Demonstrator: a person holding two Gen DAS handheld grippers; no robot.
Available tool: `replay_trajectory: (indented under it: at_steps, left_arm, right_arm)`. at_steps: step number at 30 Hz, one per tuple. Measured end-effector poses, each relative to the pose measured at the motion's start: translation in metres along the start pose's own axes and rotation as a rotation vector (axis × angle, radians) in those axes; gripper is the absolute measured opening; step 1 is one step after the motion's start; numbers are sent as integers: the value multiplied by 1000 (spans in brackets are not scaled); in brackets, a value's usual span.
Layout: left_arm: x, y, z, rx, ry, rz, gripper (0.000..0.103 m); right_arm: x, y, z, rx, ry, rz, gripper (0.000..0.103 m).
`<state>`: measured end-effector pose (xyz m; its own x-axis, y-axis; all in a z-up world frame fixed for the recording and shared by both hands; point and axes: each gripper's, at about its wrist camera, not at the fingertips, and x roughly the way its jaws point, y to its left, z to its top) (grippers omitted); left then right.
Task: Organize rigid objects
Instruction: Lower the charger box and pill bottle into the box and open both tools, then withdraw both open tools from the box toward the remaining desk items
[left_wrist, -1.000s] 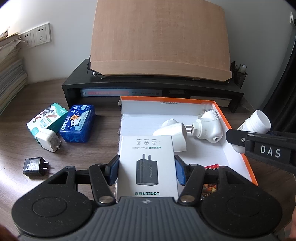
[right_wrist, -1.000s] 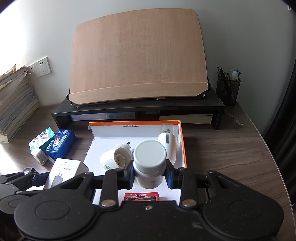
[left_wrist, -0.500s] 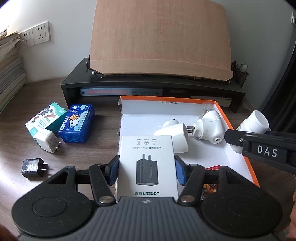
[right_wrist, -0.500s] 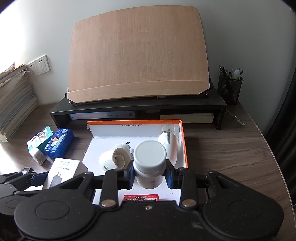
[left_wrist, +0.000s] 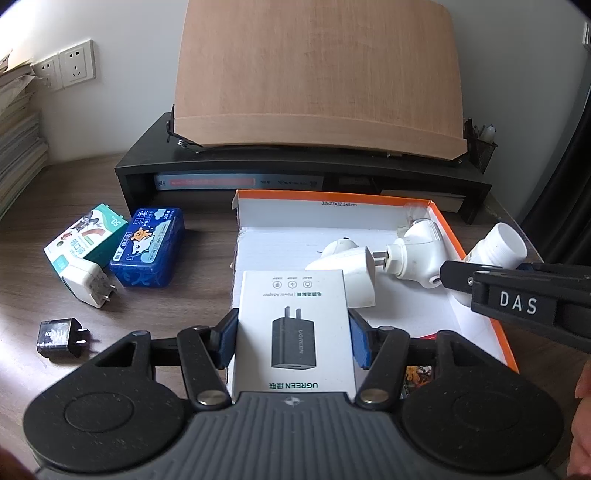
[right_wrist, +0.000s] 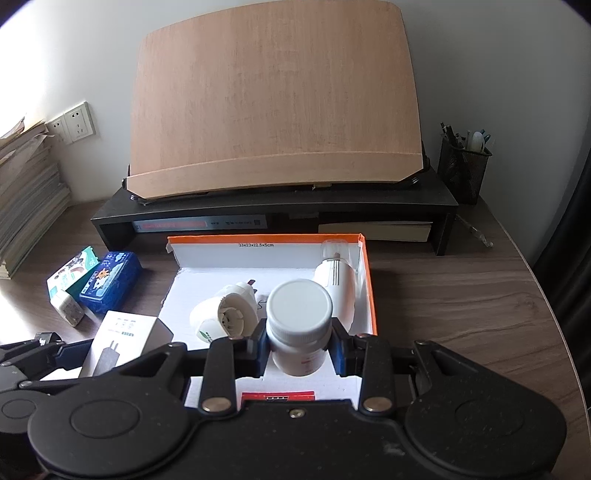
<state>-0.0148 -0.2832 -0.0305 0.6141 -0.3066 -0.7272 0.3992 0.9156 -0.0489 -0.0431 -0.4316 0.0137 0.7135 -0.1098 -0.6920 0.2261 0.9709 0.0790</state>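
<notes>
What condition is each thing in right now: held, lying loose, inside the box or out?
Left gripper: shut on the white charger carton.
Right gripper: shut on the white capped bottle, upright.
Orange-rimmed open box: lidless, on the desk.
Two white plug adapters: lying inside the box.
Blue tin: outside, on the desk.
Small black charger: outside, lying loose.

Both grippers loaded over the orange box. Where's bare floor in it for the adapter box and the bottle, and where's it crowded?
Free: white floor of the orange box along its back wall, and the near-left floor ahead of the adapter box. Crowded: middle to right, with the round white plug, the nightlight plug, and a red item at the near edge below the bottle.
</notes>
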Motion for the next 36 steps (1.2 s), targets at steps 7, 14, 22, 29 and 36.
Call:
replay_trajectory:
  at_steps: [7,14,22,29,36]
  left_arm:
    - [3,1,1,4,6,-5,59]
    - [5,1,3,8,12,-13,59]
    - [7,-4,1,28,28,-39,59]
    - [6,-6,-5,27,50,-64,73]
    - [-9,5,-3,6,25,-31,76]
  right_arm:
    - [6,-1,3,1,3,-12,40]
    - [6,-1,7,-8,-24,-22,42]
    - [-8,-5,7,12,-67,-55,42]
    - [-22,-8,1,35,-83,-65,43]
    - [-36,1,-4,32,-102,-64,55]
